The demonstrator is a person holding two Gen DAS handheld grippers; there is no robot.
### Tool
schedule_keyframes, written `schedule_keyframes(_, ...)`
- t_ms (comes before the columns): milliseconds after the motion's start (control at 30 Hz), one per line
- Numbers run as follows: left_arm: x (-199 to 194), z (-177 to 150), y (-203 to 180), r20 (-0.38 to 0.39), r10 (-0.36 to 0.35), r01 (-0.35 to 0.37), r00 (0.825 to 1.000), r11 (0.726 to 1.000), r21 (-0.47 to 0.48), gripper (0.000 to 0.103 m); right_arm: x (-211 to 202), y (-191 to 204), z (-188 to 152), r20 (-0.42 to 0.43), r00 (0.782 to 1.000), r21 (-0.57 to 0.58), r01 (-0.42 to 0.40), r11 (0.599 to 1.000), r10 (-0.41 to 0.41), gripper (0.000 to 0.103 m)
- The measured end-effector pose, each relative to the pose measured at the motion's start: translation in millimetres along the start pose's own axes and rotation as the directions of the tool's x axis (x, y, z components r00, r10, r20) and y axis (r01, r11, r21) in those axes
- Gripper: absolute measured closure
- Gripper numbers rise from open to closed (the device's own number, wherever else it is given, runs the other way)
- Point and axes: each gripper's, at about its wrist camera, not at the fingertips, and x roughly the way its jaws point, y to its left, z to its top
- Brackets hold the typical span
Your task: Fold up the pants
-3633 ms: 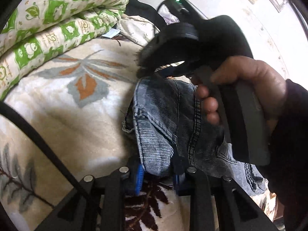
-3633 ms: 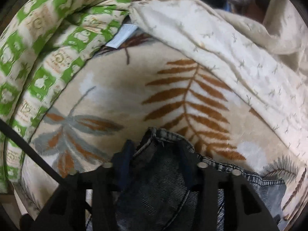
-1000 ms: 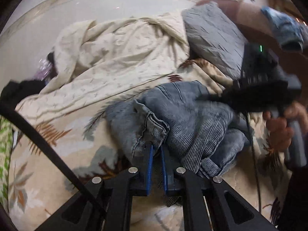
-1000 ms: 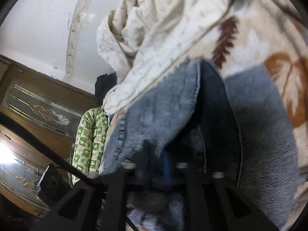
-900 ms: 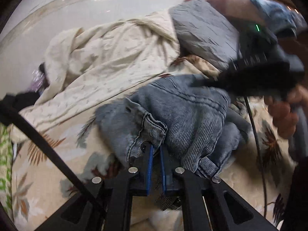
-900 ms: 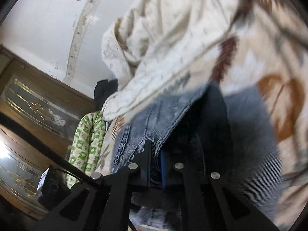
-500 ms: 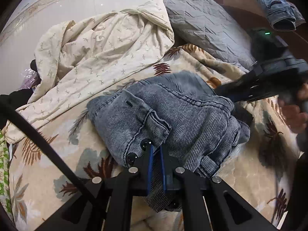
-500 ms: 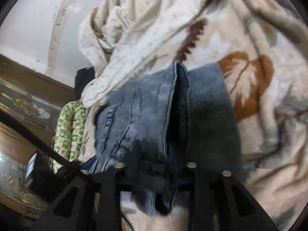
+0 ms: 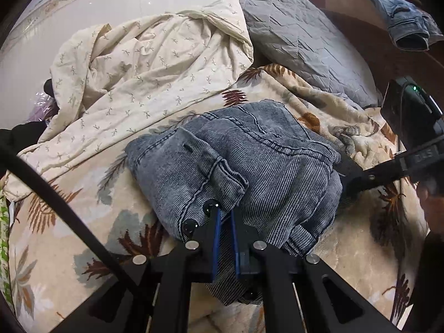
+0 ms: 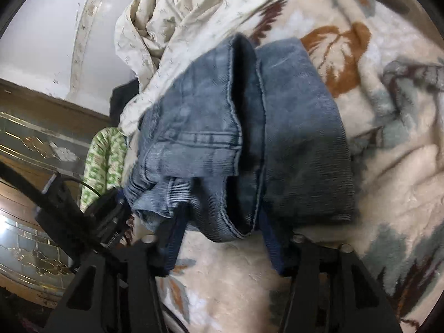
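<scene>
Denim pants (image 9: 244,166) folded into a bundle at frame centre; left gripper (image 9: 224,238) clamps the waistband, right gripper (image 10: 219,238) closing, hem between jaws, not pinched. Squaring up left.

The hand (image 9: 431,205) holding the right claw (image 9: 350,179) is cut off at the frame's edge

Pants (image 9: 249,161): ribbed washed denim, matt. Blanket (image 9: 83,222): fuzzy plush. Pillow (image 9: 299,36): crinkled quilted cloth.
</scene>
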Motion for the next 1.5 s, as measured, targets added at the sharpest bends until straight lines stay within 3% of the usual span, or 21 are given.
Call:
schedule_keyframes(33, -0.7, -0.3, 0.3, 0.003, 0.000, 0.000, 1.000, 1.000, 0.007, 0.095, -0.9, 3.9, 1.0, 0.008, 1.000, -0.016, -0.016, 1.000, 0.017, 0.089)
schedule_keyframes(200, -4.2, -0.7, -7.4, 0.006, 0.006, -0.007, 1.000, 0.996, 0.094, 0.095, -17.2, 31.6, 4.3, 0.114, 0.993, -0.128, 0.031, 0.991, -0.017, 0.093)
schedule_keyframes(267, -6.0, -1.2, -16.0, 0.014, 0.014, -0.016, 1.000, 0.989, 0.145, 0.095, -41.2, 38.4, 8.1, 0.205, 0.979, -0.158, 0.041, 0.987, -0.008, 0.096)
schedule_keyframes(367, -5.5, -5.1, -35.9, 0.022, 0.033, -0.038, 0.999, 0.965, 0.260, 0.095, -62.2, 33.6, 13.6, 0.275, 0.961, -0.153, 0.067, 0.986, -0.023, 0.098)
schedule_keyframes(433, -1.1, -9.0, -48.7, 0.026, 0.073, -0.078, 0.997, 0.940, 0.332, 0.095, -62.7, 21.8, 16.2, 0.276, 0.957, -0.127, 0.123, 0.984, -0.084, 0.098)
schedule_keyframes(500, 4.8, -11.1, -54.2, 0.014, 0.087, -0.086, 0.996, 0.929, 0.360, 0.095, -45.9, 0.3, 19.7, 0.219, 0.952, -0.090, 0.238, 0.967, -0.214, 0.098)
schedule_keyframes(567, 6.1, -9.3, -48.3, -0.003, 0.061, -0.056, 0.998, 0.941, 0.333, 0.095, -20.6, -18.0, 20.2, 0.106, 0.955, -0.056, 0.283, 0.958, -0.276, 0.098)
schedule_keyframes(667, 6.1, -2.3, -29.8, -0.034, 0.003, 0.005, 0.999, 0.974, 0.227, 0.095, -23.3, -9.3, 23.7, 0.125, 0.950, -0.055, 0.293, 0.954, -0.285, 0.097)
schedule_keyframes(700, 6.7, -1.0, -24.4, -0.041, -0.020, 0.027, 0.999, 0.981, 0.190, 0.095, -31.2, -6.6, 25.2, 0.154, 0.945, -0.049, 0.298, 0.953, -0.288, 0.087)
schedule_keyframes(733, 7.3, -1.1, -22.4, -0.044, -0.031, 0.039, 0.999, 0.985, 0.170, 0.095, -43.9, 0.4, 28.5, 0.216, 0.925, -0.038, 0.329, 0.943, -0.314, 0.077)
schedule_keyframes(767, 8.0, -1.5, -21.4, -0.046, -0.038, 0.044, 0.998, 0.987, 0.155, 0.095, -53.1, 8.0, 30.8, 0.274, 0.907, -0.033, 0.341, 0.940, -0.319, 0.056)
schedule_keyframes(800, 8.2, -2.1, -22.6, -0.045, -0.035, 0.041, 0.998, 0.987, 0.155, 0.095, -60.4, 15.8, 32.3, 0.326, 0.898, -0.039, 0.325, 0.945, -0.295, 0.054)
schedule_keyframes(900, 5.1, -0.7, -23.9, -0.044, -0.035, 0.041, 0.998, 0.987, 0.155, 0.095, -56.7, 48.6, 41.7, 0.345, 0.924, -0.138, 0.227, 0.964, -0.168, 0.054)
schedule_keyframes(967, 1.0, 3.4, -18.5, -0.062, -0.066, 0.073, 0.996, 0.989, 0.129, 0.094, -38.2, 74.6, 45.0, 0.335, 0.930, -0.225, 0.237, 0.945, -0.154, 0.054)
schedule_keyframes(1033, -8.6, 10.6, -8.8, -0.067, -0.121, 0.127, 0.990, 0.988, 0.092, 0.091, -19.6, 92.2, 52.3, 0.330, 0.926, -0.290, 0.286, 0.913, -0.185, 0.054)
schedule_keyframes(1100, -24.6, 23.1, 2.6, -0.017, -0.154, 0.155, 0.988, 0.986, 0.058, 0.091, -1.0, 103.5, 57.5, 0.314, 0.928, -0.326, 0.302, 0.896, -0.199, 0.054)
schedule_keyframes(1167, -35.6, 33.9, 12.1, 0.026, -0.158, 0.158, 0.987, 0.987, 0.030, 0.091, 6.9, 107.0, 60.2, 0.316, 0.926, -0.344, 0.316, 0.884, -0.208, 0.054)
schedule_keyframes(1267, -31.4, 42.5, 22.5, 0.061, -0.109, 0.112, 0.992, 0.993, -0.037, 0.085, 20.9, 110.0, 76.6, 0.317, 0.922, -0.368, 0.336, 0.867, -0.223, 0.054)
schedule_keyframes(1367, -3.7, 39.7, 25.0, 0.000, -0.090, 0.089, 0.996, 0.992, -0.088, 0.085, 42.5, 114.1, 94.3, 0.292, 0.929, -0.411, 0.337, 0.847, -0.228, 0.055)
schedule_keyframes(1500, 17.1, 30.1, 13.2, -0.045, -0.048, 0.046, 0.998, 0.998, -0.043, 0.084, 85.7, 103.2, 109.8, 0.227, 0.923, -0.448, 0.382, 0.808, -0.311, 0.055)
